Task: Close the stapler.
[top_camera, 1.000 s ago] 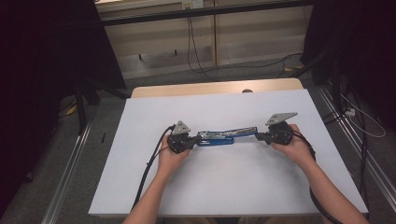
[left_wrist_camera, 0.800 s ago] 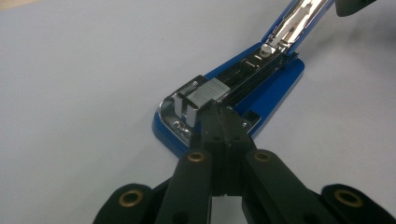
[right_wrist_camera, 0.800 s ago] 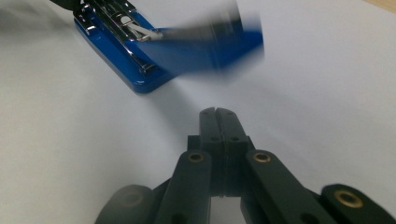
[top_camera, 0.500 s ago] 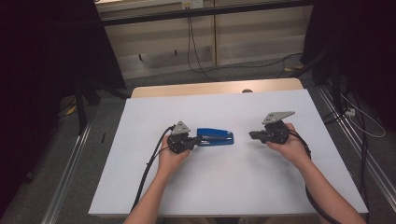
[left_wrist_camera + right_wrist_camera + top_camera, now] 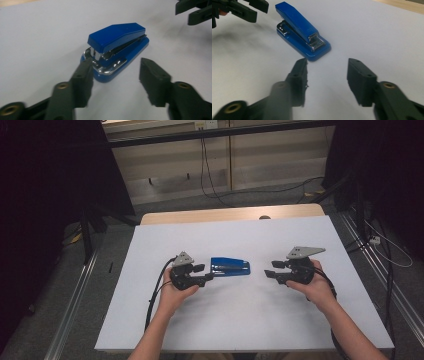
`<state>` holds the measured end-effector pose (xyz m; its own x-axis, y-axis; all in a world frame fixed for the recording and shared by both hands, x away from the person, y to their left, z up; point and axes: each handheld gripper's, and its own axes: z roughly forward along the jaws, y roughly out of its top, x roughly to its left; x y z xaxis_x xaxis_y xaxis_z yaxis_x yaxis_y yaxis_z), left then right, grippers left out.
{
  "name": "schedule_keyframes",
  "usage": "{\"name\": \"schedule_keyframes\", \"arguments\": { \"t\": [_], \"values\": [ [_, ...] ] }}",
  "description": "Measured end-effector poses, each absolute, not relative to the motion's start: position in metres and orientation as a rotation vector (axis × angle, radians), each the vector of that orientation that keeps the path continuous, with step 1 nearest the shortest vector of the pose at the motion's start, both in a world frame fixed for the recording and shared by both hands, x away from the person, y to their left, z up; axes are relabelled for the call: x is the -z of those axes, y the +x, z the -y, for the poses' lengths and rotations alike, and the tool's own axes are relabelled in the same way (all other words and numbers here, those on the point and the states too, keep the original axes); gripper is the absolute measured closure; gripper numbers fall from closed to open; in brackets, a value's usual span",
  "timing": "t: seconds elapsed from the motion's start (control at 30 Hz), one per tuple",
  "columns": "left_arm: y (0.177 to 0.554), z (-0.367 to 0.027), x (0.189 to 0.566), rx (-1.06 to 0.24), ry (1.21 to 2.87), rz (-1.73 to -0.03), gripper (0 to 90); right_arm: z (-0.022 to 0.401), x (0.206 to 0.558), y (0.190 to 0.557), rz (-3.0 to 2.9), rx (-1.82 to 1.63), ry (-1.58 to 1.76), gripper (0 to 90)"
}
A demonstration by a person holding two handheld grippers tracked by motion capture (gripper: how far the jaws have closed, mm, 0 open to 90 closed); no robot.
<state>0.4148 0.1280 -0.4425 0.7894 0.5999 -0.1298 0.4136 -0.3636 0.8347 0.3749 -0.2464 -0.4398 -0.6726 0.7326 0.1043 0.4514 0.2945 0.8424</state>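
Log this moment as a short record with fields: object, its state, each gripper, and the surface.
object: blue stapler
state: closed, lying flat on the table, held by nothing
left gripper: jaws open, close to the stapler's left end; contact cannot be told
right gripper: jaws open, apart from the stapler, a gap of bare table between
surface: white table, wooden edge at the far side

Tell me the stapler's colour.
Blue, with a chrome metal front; the stapler shows best in the left gripper view.
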Motion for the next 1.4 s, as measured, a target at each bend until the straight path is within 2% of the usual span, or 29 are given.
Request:
{"name": "schedule_keyframes", "arguments": {
  "t": [0.07, 0.13, 0.2, 0.3, 0.5, 0.83, 1.4],
  "values": [
    [0.411, -0.132, 0.441, -0.239, 2.009, -0.751, 38.6, 0.247, 0.441, 0.369, -2.257, -1.342, 1.083, 44.2],
    [0.409, -0.134, 0.439, -0.244, 2.002, -0.768, 30.9, 0.247, 0.443, 0.363, -2.25, -1.332, 1.087, 38.3],
    [0.405, -0.137, 0.438, -0.25, 2.002, -0.757, 29.8, 0.248, 0.444, 0.358, -2.247, -1.33, 1.094, 36.0],
    [0.4, -0.142, 0.435, -0.268, 2.01, -0.759, 22.5, 0.25, 0.444, 0.349, -2.233, -1.324, 1.1, 29.6],
    [0.392, -0.154, 0.433, -0.282, 1.995, -0.782, 13.7, 0.256, 0.445, 0.336, -2.208, -1.298, 1.119, 21.6],
    [0.38, -0.172, 0.434, -0.271, 1.99, -0.792, 11.0, 0.267, 0.442, 0.315, -2.166, -1.286, 1.122, 16.9],
    [0.361, -0.203, 0.438, -0.29, 2.0, -0.803, 7.1, 0.274, 0.444, 0.293, -2.173, -1.247, 1.103, 15.2]
  ]
}}
